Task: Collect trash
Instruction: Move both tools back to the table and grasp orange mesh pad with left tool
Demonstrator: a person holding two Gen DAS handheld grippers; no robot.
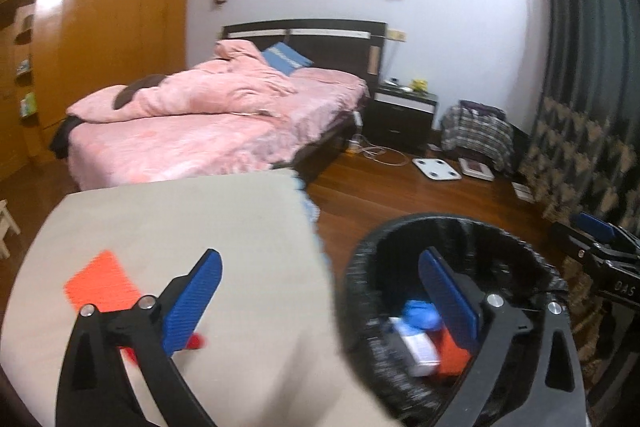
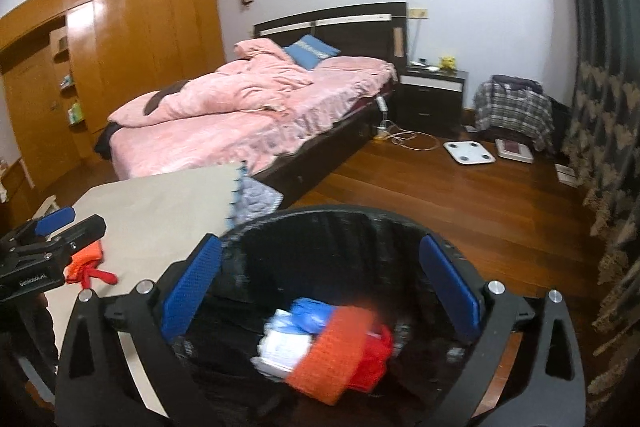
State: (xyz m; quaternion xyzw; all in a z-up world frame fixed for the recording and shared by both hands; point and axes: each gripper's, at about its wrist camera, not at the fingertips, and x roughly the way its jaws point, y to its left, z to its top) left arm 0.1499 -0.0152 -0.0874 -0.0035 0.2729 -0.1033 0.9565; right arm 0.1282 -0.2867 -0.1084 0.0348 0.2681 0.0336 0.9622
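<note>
the right gripper (image 2: 320,279) hangs over the black-lined trash bin (image 2: 460,259), jaws spread wide and empty, with an orange piece (image 2: 334,351) and blue and white scraps inside the bin. the left gripper (image 1: 320,287) is likewise wide open, straddling the beige table (image 1: 180,219) edge, where an orange wrapper (image 1: 102,285) lies.

Home bedrm: bed (image 1: 224,123) w/ pink duvet, wardrobe (image 2: 132,39), nightstand (image 2: 434,95).

Two fisheye views look forward and slightly down along blue fingers (image 1: 448,299) into a bedroom. The left wrist view sits close above a beige table (image 1: 180,219), beside a black trash bin (image 1: 360,267). The right wrist view looks straight into that bin (image 2: 280,227). Both share the pink bed (image 1: 208,131).
</note>
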